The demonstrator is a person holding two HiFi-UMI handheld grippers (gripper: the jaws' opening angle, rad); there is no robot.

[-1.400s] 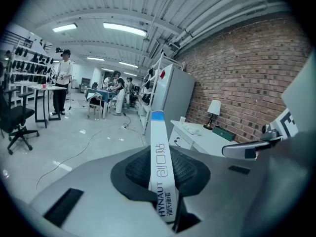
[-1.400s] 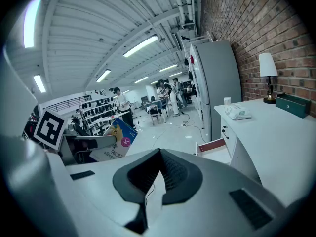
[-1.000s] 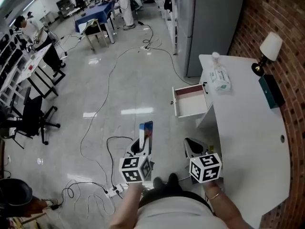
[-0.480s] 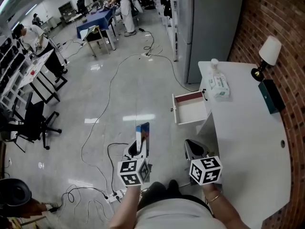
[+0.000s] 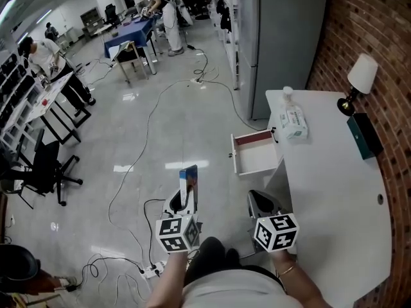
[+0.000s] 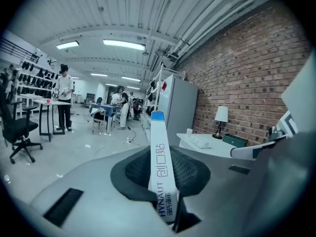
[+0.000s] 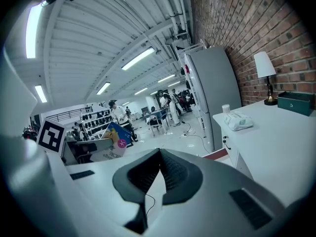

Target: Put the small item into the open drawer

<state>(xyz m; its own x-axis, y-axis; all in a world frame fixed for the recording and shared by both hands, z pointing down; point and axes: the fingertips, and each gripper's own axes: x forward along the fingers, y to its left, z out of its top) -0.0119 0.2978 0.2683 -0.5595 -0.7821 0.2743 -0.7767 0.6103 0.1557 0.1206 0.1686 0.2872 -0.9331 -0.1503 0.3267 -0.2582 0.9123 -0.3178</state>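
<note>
Between the left tongs (image 5: 185,199) sat the slim blue-and-white box (image 6: 160,181), pinched upright with its blue end poking out past the tips, up over the floor and well short of the open drawer (image 5: 255,160). That drawer stuck out of the white desk (image 5: 334,197) ahead and to the right. Right tongs (image 7: 159,154) were pressed together at the tips, nothing in them, just beside the desk edge.

To your right, lamp (image 5: 363,76) and teal box (image 5: 364,135) by the brick wall (image 5: 385,18), wipes pack (image 5: 294,122) just left, cables (image 5: 149,111) across your left floor (image 5: 128,140).
</note>
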